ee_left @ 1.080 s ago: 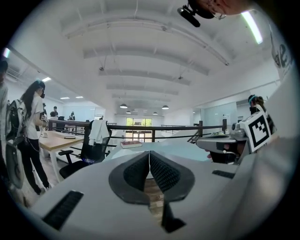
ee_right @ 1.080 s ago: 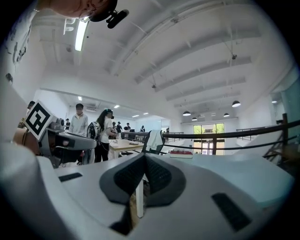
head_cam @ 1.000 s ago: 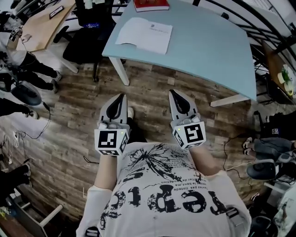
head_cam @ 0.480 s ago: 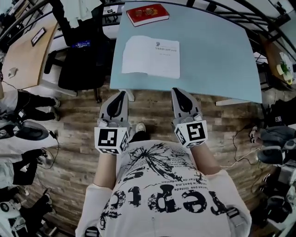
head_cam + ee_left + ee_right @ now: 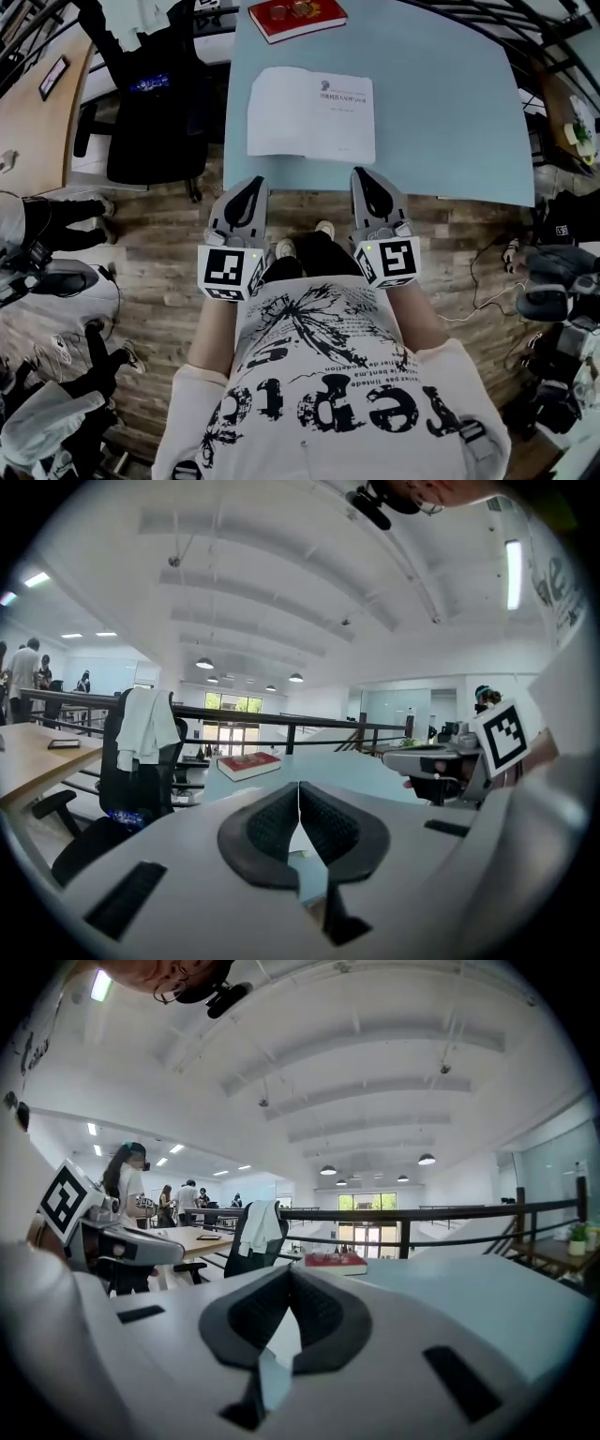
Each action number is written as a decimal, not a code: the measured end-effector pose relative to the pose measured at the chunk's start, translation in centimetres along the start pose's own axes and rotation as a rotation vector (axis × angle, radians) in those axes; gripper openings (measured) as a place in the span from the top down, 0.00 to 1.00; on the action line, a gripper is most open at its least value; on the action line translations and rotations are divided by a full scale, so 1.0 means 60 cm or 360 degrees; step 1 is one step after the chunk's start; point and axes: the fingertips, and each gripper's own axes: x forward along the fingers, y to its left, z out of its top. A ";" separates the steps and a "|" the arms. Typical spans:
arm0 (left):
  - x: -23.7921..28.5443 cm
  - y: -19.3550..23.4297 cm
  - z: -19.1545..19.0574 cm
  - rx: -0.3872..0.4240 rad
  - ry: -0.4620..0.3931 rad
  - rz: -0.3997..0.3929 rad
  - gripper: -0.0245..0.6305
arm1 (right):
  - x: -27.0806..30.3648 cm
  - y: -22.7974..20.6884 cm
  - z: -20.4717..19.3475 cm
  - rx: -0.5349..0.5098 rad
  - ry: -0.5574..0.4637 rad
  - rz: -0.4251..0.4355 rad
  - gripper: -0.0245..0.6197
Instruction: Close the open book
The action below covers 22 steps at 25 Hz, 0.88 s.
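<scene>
The open book [image 5: 311, 114] lies flat with white pages up on the light blue table [image 5: 450, 103], near its front edge. A closed red book [image 5: 297, 19] lies beyond it at the far edge, and also shows in the left gripper view as the red book [image 5: 248, 764] and in the right gripper view as the red book [image 5: 335, 1260]. My left gripper [image 5: 254, 181] is shut and empty, its tip just short of the book's near left corner. My right gripper [image 5: 365, 173] is shut and empty by the near right corner. Both point almost level over the table edge, left gripper [image 5: 299, 786], right gripper [image 5: 290, 1269].
A black office chair [image 5: 150, 103] with a white cloth over its back stands left of the table. A wooden desk [image 5: 37, 122] is farther left. People [image 5: 47, 225] stand on the wood floor at the left. Bags and gear [image 5: 553, 281] lie at the right.
The table and open book have come closer. Both grippers moved forward together from over the floor to the table's front edge, still shut.
</scene>
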 end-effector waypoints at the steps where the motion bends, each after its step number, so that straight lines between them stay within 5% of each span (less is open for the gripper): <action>1: 0.011 0.001 -0.010 -0.0013 0.0010 -0.0005 0.93 | 0.010 -0.005 -0.007 0.0006 0.0009 0.0011 0.95; 6: 0.068 0.012 -0.076 -0.0160 0.0088 0.0034 0.93 | 0.059 -0.024 -0.045 -0.0006 0.0083 0.0111 0.95; 11: 0.116 0.036 -0.154 -0.0801 0.0123 0.0138 0.93 | 0.091 -0.053 -0.062 -0.0004 0.0159 0.0188 0.95; 14: 0.140 0.049 -0.194 -0.1021 0.0158 0.0211 0.89 | 0.107 -0.069 -0.070 -0.0005 0.0170 0.0212 0.95; 18: 0.166 0.047 -0.232 -0.1398 0.0127 0.0189 0.76 | 0.120 -0.085 -0.084 -0.0011 0.0189 0.0231 0.95; 22: 0.188 0.053 -0.260 -0.1871 0.0036 0.0159 0.72 | 0.123 -0.095 -0.094 -0.0038 0.0207 0.0230 0.95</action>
